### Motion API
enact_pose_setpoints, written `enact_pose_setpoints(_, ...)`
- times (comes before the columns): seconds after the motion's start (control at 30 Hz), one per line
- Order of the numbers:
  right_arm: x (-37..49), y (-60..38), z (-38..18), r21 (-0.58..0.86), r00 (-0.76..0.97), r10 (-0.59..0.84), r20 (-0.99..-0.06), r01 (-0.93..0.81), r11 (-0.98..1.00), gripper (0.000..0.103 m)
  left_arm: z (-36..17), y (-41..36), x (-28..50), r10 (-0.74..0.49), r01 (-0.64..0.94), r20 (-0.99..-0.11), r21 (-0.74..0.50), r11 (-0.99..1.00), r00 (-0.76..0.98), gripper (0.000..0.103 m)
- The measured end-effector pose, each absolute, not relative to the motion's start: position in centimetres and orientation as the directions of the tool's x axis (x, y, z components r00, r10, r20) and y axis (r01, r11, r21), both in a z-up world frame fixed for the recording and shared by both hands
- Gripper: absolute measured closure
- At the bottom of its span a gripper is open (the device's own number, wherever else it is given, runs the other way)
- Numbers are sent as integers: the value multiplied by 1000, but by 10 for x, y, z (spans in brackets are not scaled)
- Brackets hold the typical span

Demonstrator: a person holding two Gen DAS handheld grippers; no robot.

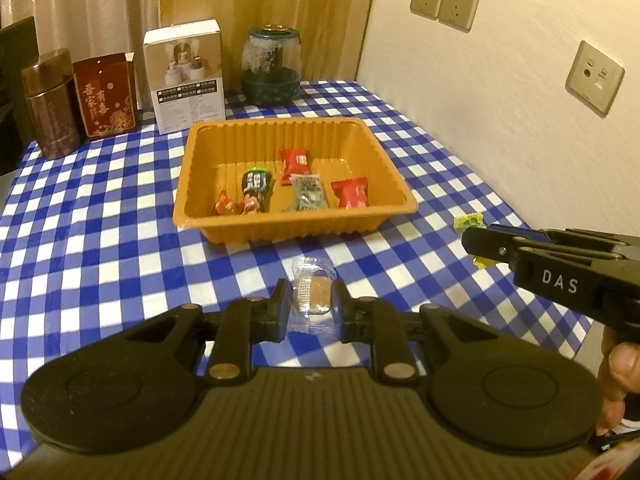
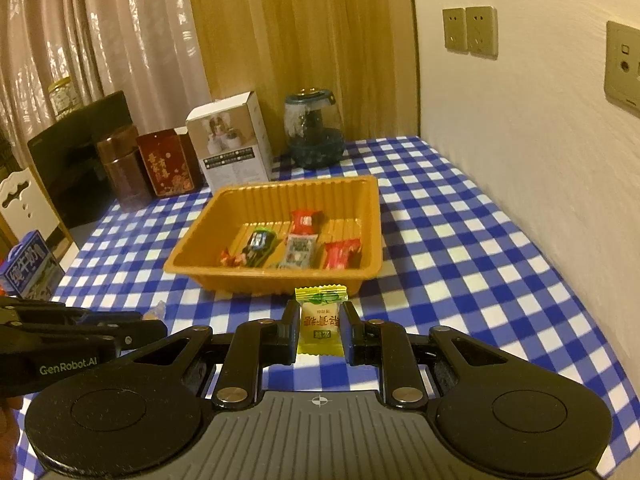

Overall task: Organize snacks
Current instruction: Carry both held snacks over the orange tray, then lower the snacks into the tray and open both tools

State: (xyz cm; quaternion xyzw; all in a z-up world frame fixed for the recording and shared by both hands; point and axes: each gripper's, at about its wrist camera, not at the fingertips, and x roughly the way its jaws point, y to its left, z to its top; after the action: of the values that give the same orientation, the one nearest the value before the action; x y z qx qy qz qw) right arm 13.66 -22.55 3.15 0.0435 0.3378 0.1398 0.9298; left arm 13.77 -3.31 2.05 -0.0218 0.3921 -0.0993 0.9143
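**Both grippers holding wrapped snacks in front of the tray**

The left gripper (image 1: 310, 304) is gripping a clear-wrapped snack (image 1: 311, 294); its fingers (image 1: 279, 308) are pressing on the wrapper from both sides, above the bench (image 1: 100, 220). The right gripper (image 2: 320, 330) is gripping a yellow-wrapped candy (image 2: 320, 324) in the same way, with the candy's crimped top edge projecting past the fingers (image 2: 289, 334).

The orange tray (image 1: 192, 176) is sitting on the blue-and-white checked cloth, just beyond both grippers. Inside it are lying two red packets (image 1: 295, 165), a grey packet (image 1: 307, 192), a dark packet with a green end (image 1: 256, 185) and a small red-orange candy (image 1: 232, 205).

Behind the tray are standing a white box (image 1: 186, 76), a red tin (image 1: 106, 94), a brown canister (image 1: 50, 104) and a dark glass jar (image 1: 271, 66). A person's hand (image 1: 618, 384) is showing at the right edge of the left wrist view.
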Motion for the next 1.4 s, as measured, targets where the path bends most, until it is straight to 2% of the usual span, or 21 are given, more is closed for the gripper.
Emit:
enact_pose_setpoints(0.73,238,-212,32,196,724,327,-607,-262,945,82,17,-28,237,-203,173,-680,-114,978,704,84)
enact_pose_setpoints(1.4,293,-203,3,217,685,339,-644,-262,940,82,-12,-22,293,-191,162,-701,-108,981,687,84)
